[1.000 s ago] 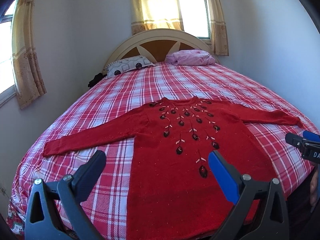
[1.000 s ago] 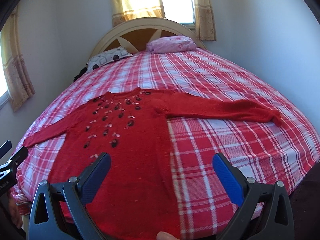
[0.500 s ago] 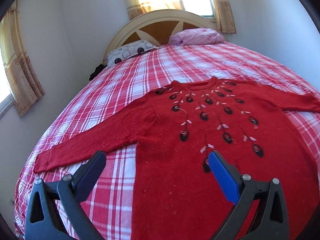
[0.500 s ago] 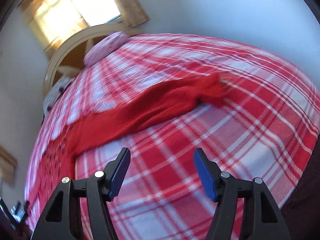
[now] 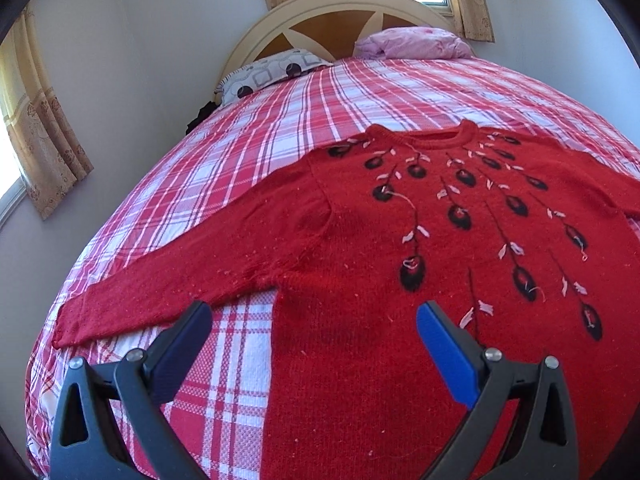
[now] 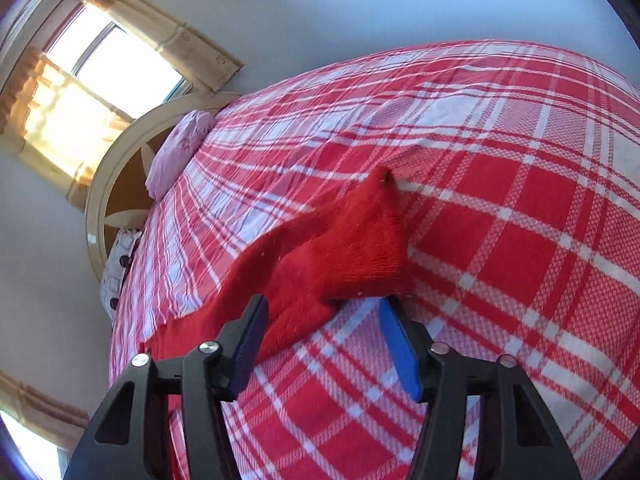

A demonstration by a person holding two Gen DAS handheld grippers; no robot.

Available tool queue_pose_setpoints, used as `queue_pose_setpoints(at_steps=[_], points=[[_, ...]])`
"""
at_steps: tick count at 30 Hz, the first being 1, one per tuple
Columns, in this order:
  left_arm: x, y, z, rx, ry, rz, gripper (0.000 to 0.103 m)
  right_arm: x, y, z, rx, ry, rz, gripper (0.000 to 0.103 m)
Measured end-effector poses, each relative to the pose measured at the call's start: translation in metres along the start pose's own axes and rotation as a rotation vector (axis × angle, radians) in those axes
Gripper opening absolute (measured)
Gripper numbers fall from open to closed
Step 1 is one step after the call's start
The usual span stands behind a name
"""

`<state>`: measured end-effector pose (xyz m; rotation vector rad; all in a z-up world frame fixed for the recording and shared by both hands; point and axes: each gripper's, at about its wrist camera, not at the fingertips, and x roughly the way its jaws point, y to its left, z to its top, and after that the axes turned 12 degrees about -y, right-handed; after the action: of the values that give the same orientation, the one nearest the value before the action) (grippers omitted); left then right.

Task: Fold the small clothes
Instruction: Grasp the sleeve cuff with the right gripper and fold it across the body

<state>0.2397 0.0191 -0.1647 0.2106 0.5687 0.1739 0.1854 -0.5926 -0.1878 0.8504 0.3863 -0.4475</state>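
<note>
Right view only, sleeve cuff (image 6: 360, 244) between tongs (image 6: 324, 344)

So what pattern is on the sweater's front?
Black buds with pale leaves on trailing stems, over red knit sweater; clearest in the left wrist view.

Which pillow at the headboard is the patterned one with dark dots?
The grey-and-white pillow on the left side of the headboard; the other pillow, to its right, is plain pink.

One sweater (image 5: 400, 280) – two pillows (image 5: 272, 74) – one bed (image 5: 280, 128).
</note>
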Motion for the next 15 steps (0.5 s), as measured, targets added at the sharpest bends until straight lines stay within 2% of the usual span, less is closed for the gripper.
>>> queue_pose_setpoints(at_steps=[2, 9, 11, 15], points=[[0.002, -0.001, -0.005, 0.005, 0.008, -0.004, 0.103, 0.003, -0.003, 0.006, 0.019, -0.011, -0.005, 0.053], [0.006, -0.001, -0.008, 0.001, 0.015, -0.016, 0.103, 0.019, -0.008, 0.019, 0.045, -0.024, -0.07, 0.011], [0.006, -0.002, -0.01, 0.002, 0.015, -0.024, 0.103, 0.016, -0.004, 0.021, 0.028, -0.045, -0.076, 0.007], [0.008, -0.003, -0.011, -0.002, 0.016, -0.034, 0.103, 0.006, 0.031, 0.021, -0.086, -0.084, -0.041, 0.006]])
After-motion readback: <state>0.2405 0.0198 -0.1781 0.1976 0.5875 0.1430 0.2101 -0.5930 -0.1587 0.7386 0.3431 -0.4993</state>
